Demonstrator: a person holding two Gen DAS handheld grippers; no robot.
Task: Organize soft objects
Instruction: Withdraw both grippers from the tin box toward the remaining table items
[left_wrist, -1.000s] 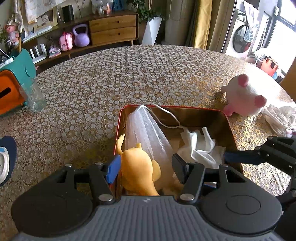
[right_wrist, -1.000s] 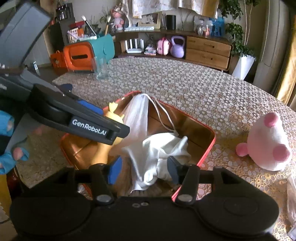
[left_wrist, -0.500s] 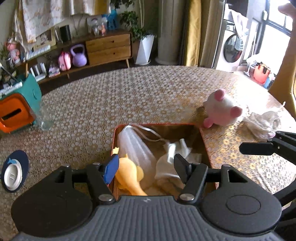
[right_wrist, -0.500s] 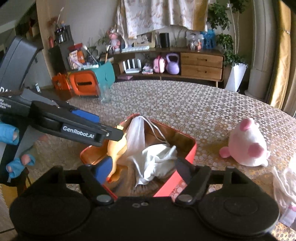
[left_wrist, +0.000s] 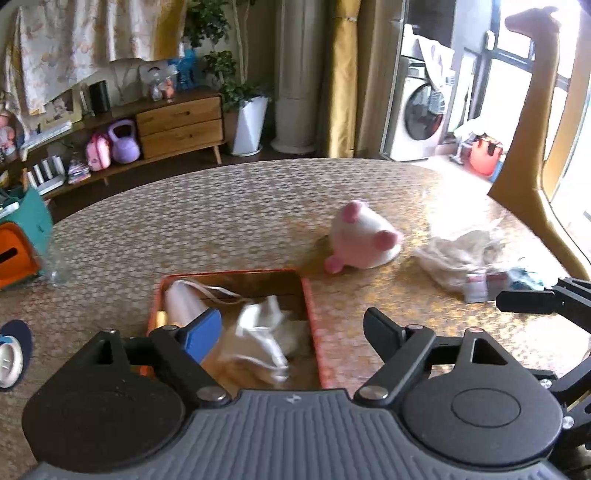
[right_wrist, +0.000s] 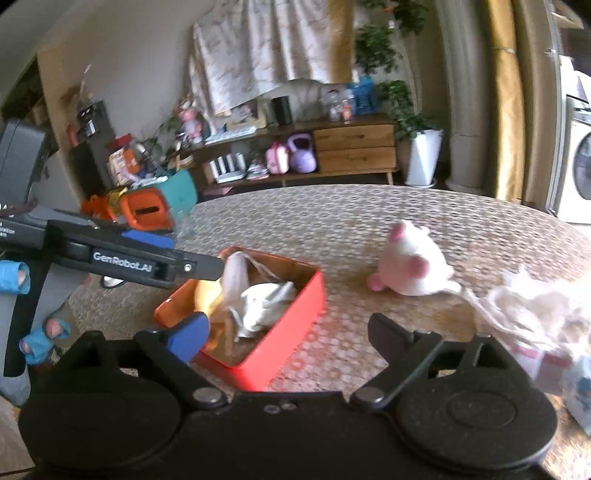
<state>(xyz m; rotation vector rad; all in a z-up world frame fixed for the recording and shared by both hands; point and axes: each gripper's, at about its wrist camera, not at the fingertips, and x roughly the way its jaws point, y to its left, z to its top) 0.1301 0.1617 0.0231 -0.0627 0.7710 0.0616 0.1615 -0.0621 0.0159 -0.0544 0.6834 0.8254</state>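
Bottom centre of the left wrist view: left gripper above the table, jaws spread wide, nothing held. Blue-padded finger sits over the red tin, the other finger over bare tablecloth. The right wrist view shows the same gripper from the side at centre left, level and pointing at the tin's near corner.

Right gripper bottom centre of its own view, jaws also wide apart and empty, straddling the tin's right wall. One black finger of it enters the left wrist view at right edge.

Tin holds a white cloth, a mesh pouch with a cord, and a yellow plush, mostly hidden. Pink-and-white plush lies on the table right of the tin, apart from it. Crumpled white bag further right, near the table edge, well apart from the tin.

Table: round, gold lace-pattern cloth. Orange-and-teal box at left edge with a glass beside it. Behind: wooden sideboard, purple kettlebell, potted plant, washing machine upper right. Both views motion-blurred.
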